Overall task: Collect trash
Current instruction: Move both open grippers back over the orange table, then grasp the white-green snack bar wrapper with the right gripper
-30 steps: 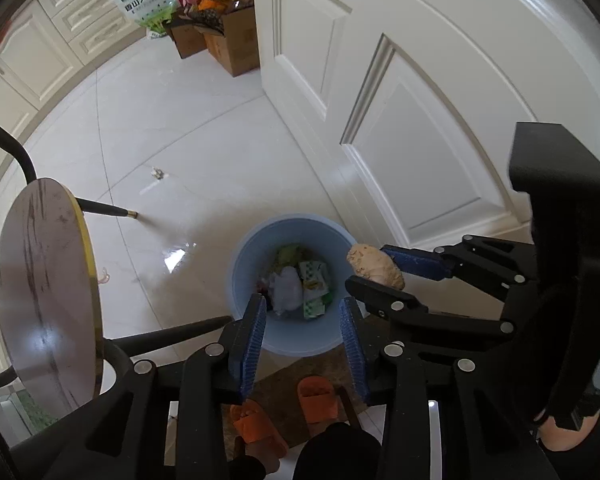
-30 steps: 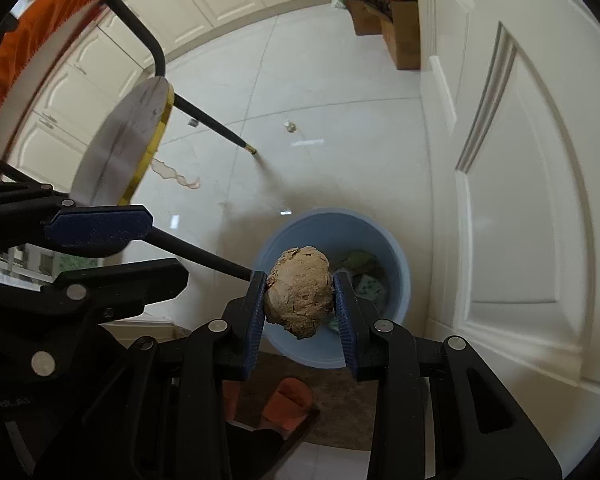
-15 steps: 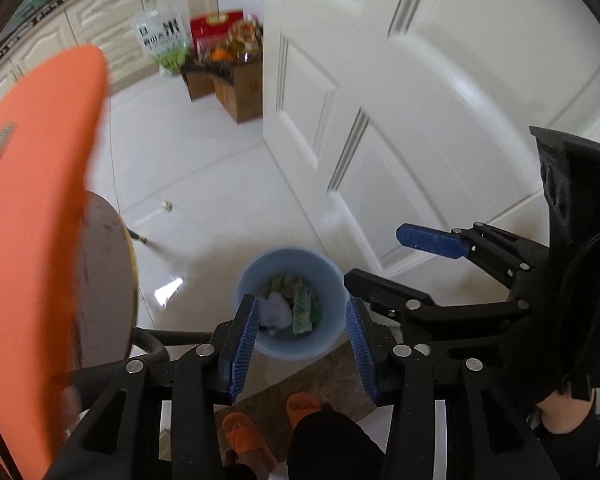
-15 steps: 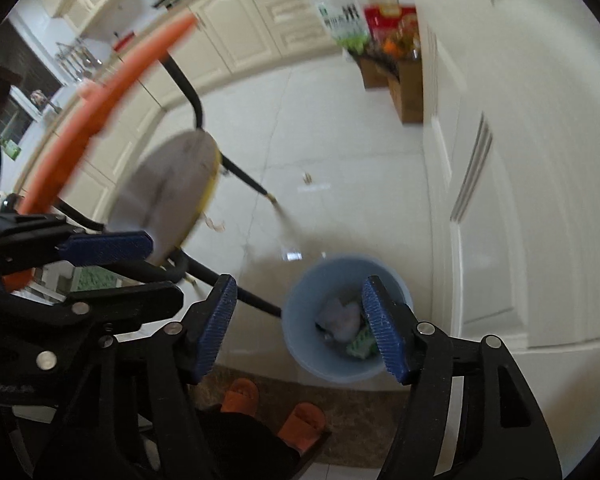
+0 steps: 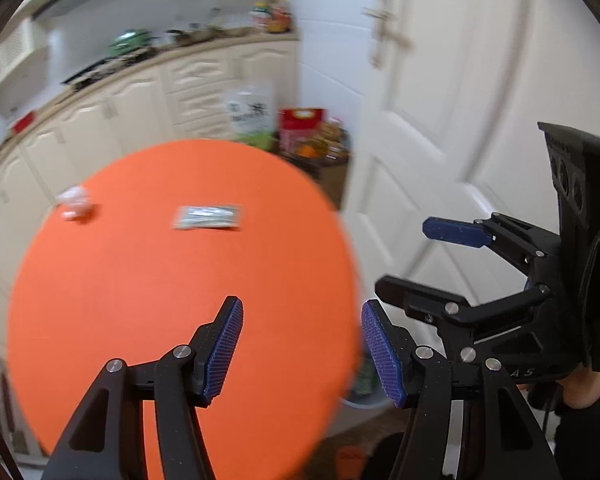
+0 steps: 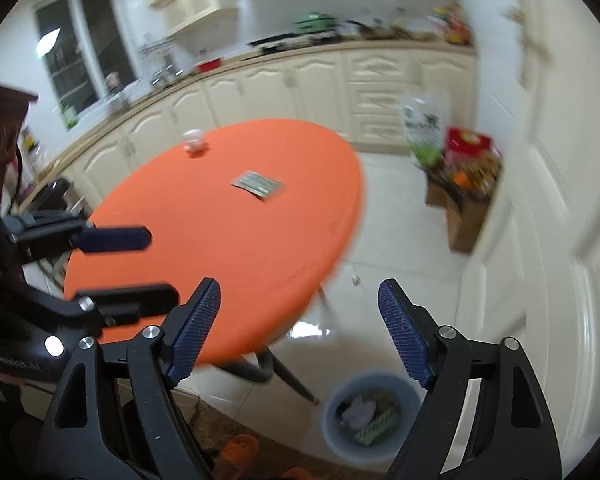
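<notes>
Right wrist view, right hand-held gripper (image 6: 298, 332) spread wide, nothing held, jaws just opened; left hand-held gripper (image 5: 302, 350) partly open, empty, likewise just widened; wrapper (image 6: 257, 185) and crumpled tissue (image 6: 194, 141) seen on orange worktop (image 6: 220, 248); blue bin (image 6: 370, 418) on floor, trash inside.

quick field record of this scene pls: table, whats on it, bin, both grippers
table: round orange table
on table: flat packet near the middle; crumpled white wad near the far edge
bin: blue bin on the floor beside the table, trash inside
left gripper: jaws have just been opening, nothing between them
right gripper: jaws have just been opening, wide apart, nothing between them
left to do: packet and wad not yet collected
</notes>
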A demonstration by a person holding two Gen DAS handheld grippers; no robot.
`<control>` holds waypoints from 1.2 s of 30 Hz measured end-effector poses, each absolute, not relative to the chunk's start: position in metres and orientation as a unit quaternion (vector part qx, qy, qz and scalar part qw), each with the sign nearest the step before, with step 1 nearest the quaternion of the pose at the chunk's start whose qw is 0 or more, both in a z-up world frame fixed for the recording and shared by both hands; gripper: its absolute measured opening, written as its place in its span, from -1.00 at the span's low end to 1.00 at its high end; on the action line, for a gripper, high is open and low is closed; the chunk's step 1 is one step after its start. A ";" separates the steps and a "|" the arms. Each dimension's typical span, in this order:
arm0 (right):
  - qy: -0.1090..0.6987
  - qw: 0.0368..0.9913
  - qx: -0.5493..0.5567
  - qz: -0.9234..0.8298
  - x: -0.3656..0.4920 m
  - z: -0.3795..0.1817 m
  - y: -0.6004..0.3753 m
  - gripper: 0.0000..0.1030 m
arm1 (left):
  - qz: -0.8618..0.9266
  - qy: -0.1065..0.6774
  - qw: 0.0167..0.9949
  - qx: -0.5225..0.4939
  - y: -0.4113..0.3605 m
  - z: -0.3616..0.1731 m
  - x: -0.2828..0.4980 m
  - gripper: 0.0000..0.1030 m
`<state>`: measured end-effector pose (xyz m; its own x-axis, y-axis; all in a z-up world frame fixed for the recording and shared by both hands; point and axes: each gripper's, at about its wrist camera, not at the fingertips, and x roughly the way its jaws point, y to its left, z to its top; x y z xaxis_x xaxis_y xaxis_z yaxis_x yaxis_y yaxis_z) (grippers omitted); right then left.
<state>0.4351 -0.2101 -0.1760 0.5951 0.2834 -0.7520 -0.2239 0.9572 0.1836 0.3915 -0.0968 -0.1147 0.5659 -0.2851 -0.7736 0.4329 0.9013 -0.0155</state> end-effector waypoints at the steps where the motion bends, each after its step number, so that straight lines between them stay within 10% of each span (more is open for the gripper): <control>1: 0.432 0.888 0.019 0.157 0.448 -0.176 -0.195 0.56 | -0.188 0.418 0.885 0.086 -0.081 -0.110 0.397 0.13; 18: 0.488 0.844 -0.137 0.177 0.609 -0.256 -0.091 0.54 | -0.041 0.439 0.895 0.067 -0.010 -0.123 0.503 0.38; 36: 0.484 0.847 -0.101 0.196 0.623 -0.265 -0.108 -0.74 | 0.016 0.426 0.905 -0.004 0.053 -0.129 0.596 0.38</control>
